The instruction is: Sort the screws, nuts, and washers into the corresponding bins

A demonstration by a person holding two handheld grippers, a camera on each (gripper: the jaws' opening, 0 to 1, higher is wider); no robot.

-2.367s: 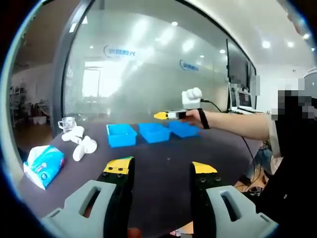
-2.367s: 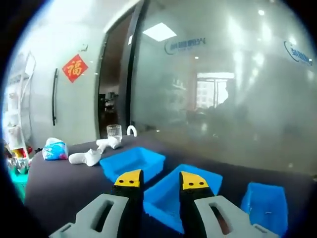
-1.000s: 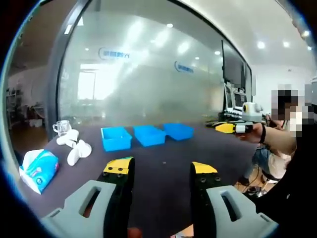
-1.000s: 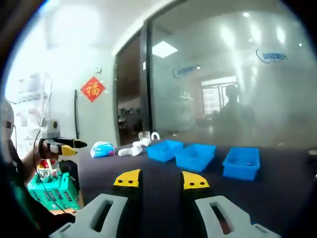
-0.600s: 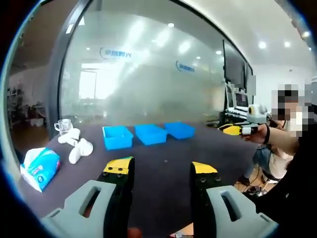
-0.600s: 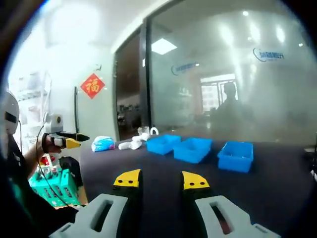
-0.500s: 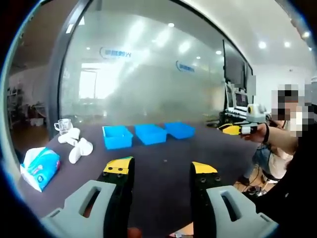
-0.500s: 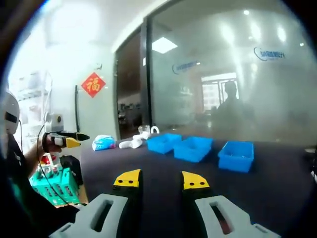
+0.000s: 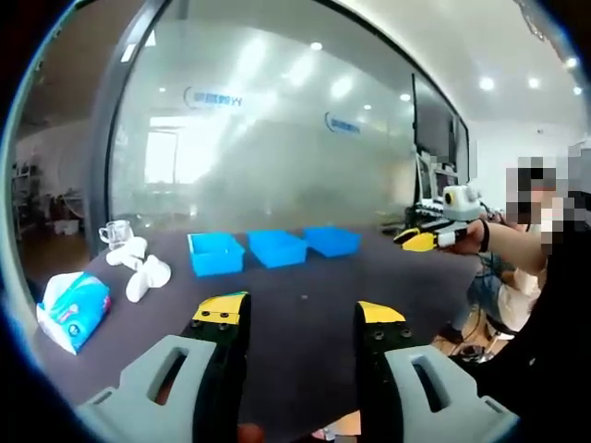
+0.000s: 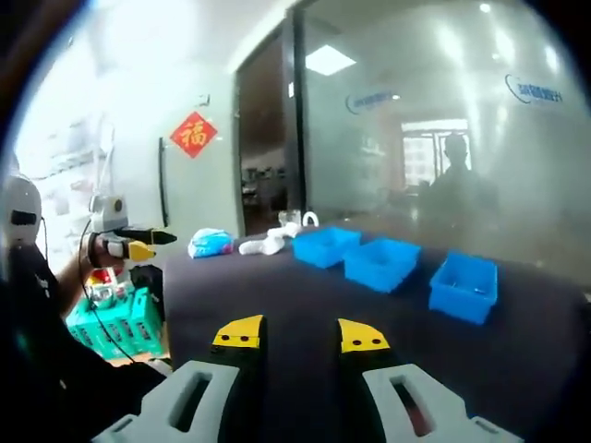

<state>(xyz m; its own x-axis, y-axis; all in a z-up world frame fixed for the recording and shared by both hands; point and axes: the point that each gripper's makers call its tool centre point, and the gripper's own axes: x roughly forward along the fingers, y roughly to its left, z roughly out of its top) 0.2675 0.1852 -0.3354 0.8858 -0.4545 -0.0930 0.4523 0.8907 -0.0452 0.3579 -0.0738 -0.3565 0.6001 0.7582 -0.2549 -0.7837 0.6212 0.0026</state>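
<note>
Three blue bins stand in a row on the dark table: bin [image 9: 215,252], bin [image 9: 277,246] and bin [image 9: 331,240]. In the right gripper view they are bin [image 10: 325,247], bin [image 10: 383,261] and bin [image 10: 466,284]. Their contents are too small to make out. My left gripper [image 9: 300,314] hangs open over the table's near part with nothing between its jaws. My right gripper [image 10: 300,334] is also open and empty, well back from the bins. A hand holds the right gripper [image 9: 429,238] at the right of the left gripper view. The left gripper [image 10: 125,245] shows far left in the right gripper view.
A tissue pack [image 9: 72,309], white objects [image 9: 138,268] and a glass cup [image 9: 115,233] lie at the table's left end. A frosted glass wall [image 9: 277,138] runs behind the table. A green crate [image 10: 115,323] stands beside the table, and a person is at the right.
The right gripper has drawn back from above the bins to far off the table's side. Over the last half second it rose a little. The left gripper has barely moved.
</note>
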